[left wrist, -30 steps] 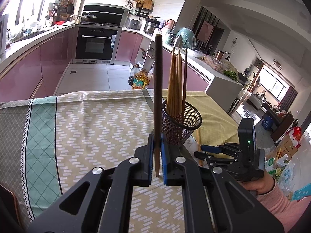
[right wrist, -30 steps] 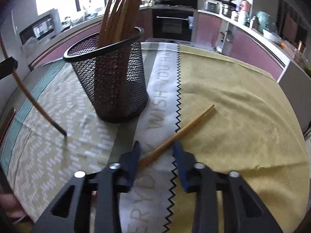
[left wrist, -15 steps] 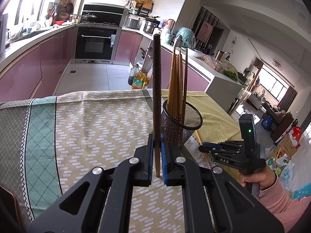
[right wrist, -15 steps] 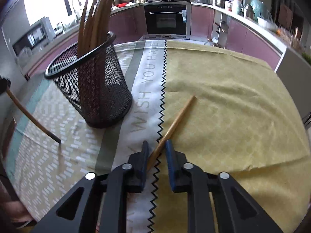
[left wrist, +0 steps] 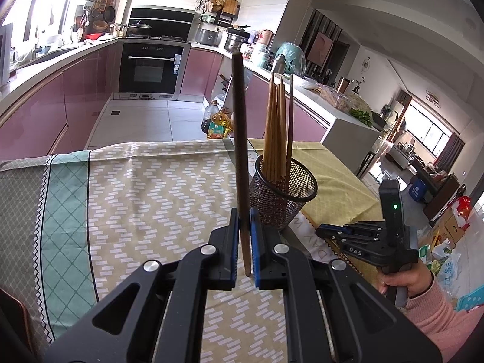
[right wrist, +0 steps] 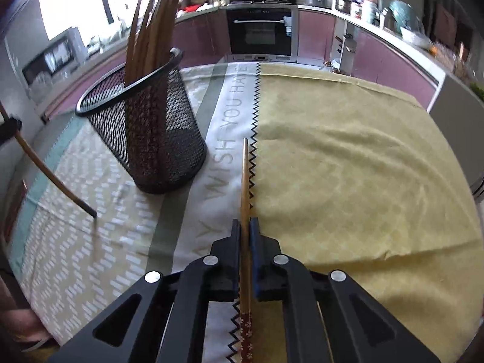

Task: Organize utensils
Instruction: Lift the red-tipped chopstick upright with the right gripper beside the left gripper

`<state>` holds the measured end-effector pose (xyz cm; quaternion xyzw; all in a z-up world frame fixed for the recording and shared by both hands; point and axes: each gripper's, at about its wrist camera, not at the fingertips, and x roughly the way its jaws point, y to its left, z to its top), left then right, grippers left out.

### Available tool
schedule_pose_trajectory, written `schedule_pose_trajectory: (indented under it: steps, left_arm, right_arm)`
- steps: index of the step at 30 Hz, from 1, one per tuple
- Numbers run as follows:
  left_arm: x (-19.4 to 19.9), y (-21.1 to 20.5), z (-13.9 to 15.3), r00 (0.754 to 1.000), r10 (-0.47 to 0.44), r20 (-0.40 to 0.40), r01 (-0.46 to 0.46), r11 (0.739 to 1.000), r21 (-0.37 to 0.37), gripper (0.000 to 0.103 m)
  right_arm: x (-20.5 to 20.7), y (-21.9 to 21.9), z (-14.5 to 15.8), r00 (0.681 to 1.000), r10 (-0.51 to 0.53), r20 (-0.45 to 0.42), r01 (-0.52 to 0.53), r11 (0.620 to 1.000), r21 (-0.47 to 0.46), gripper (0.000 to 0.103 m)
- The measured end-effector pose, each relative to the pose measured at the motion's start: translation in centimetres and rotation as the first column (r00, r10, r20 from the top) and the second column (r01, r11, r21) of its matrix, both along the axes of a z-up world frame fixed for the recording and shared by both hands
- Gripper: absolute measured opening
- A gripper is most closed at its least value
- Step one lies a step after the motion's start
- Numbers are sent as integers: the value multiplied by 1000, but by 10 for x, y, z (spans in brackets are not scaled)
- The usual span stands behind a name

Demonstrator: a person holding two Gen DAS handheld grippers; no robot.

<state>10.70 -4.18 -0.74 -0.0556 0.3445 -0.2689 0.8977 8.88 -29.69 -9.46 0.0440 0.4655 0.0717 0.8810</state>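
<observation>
Bamboo, pale and slim: a light chopstick (right wrist: 245,199) is clamped between the closed fingers of the right gripper (right wrist: 245,227), its tip pointing ahead along the zigzag seam of the tablecloth (right wrist: 348,163), just right of the mesh holder (right wrist: 157,139). Nearer on the other side, the left gripper (left wrist: 241,219) is pressed together on a dark chopstick (left wrist: 240,139), held upright just left of the mesh holder, lower end hanging above the cloth. Farther in, the holder stands on the desk (left wrist: 136,187) with a bundle of chopsticks (left wrist: 276,127) leaning inside it. Beyond it lies the kitchen with its oven (left wrist: 151,68).
</observation>
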Motion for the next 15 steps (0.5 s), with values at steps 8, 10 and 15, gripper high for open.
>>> schedule_pose_trajectory:
  steps: [8, 10, 15]
  left_arm:
    - [-3, -5, 2, 1000, 6, 21, -7, 1000, 29, 8]
    - [-4, -7, 3, 1000, 8, 29, -9, 999, 38, 8]
    - [-8, -11, 5, 999, 2, 40, -4, 999, 52, 8]
  right_arm:
    - [-27, -4, 41, 986, 13, 168, -40, 987, 156, 6]
    - [-34, 1, 52, 978, 34, 207, -71, 982, 178, 6]
    - [-46, 15, 78, 954, 93, 285, -155, 966, 206, 6]
